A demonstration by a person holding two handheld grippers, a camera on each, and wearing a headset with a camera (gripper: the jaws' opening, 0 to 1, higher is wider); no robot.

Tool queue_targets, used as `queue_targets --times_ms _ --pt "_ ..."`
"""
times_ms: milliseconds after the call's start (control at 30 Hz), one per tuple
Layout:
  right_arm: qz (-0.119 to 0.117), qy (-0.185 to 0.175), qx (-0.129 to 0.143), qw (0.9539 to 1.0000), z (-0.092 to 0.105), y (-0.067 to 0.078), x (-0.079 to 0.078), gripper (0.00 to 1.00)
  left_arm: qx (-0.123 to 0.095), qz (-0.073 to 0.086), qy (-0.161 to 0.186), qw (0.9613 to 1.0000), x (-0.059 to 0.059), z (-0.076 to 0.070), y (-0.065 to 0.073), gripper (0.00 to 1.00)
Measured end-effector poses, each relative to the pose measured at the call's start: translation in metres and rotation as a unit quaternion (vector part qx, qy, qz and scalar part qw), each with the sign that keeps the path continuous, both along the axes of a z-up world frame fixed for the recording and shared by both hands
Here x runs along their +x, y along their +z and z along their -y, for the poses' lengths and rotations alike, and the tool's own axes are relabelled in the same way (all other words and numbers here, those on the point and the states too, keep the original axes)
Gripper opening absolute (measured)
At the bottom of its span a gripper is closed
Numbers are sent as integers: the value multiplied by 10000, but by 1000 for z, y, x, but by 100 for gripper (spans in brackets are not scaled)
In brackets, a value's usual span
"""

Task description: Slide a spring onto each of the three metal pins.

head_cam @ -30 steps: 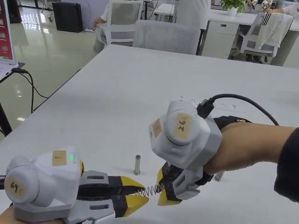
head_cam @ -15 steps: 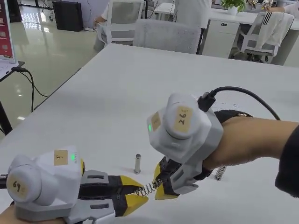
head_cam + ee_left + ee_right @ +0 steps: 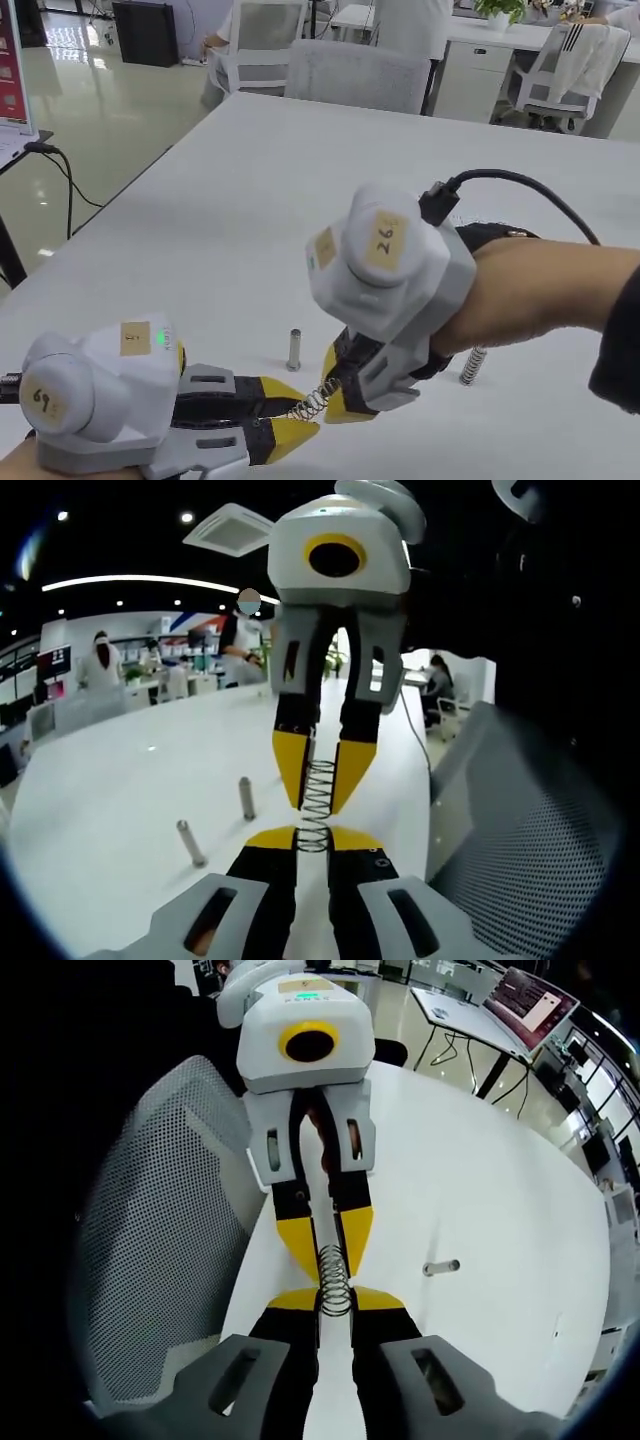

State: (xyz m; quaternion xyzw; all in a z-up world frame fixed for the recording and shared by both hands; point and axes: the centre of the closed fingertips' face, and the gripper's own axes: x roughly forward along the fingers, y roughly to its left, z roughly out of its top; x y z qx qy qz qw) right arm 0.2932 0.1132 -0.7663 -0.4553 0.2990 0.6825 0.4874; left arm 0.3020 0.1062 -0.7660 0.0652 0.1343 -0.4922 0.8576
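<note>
A small steel spring (image 3: 312,402) hangs in the air between my two grippers, each holding one end. My left gripper (image 3: 292,418) comes in from the bottom left, shut on the spring's near end (image 3: 314,832). My right gripper (image 3: 338,398) reaches down from the right, shut on the other end (image 3: 336,1298). One metal pin (image 3: 294,350) stands upright on the white table just behind the spring. The left gripper view has two upright pins (image 3: 245,798) (image 3: 190,842) left of the jaws. A second spring (image 3: 472,365) lies on the table by the person's right wrist.
The white table (image 3: 250,200) stretches far ahead, with its left edge running diagonally. A grey mesh chair (image 3: 355,78) stands at the far edge, with desks and more chairs behind. A black cable (image 3: 520,185) arcs from the right gripper.
My right gripper has moved left toward the left gripper, and the spring between them looks shorter. The left gripper has barely moved.
</note>
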Motion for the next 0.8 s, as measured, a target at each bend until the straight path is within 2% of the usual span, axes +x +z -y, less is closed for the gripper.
queue_targets --times_ms 333,800 --pt "-65 23 81 9999 -8 5 -5 8 14 -8 -23 10000 -1 2 -2 3" --pt "-27 56 96 9999 -14 7 -8 8 -7 -21 -23 10000 0 4 -2 3"
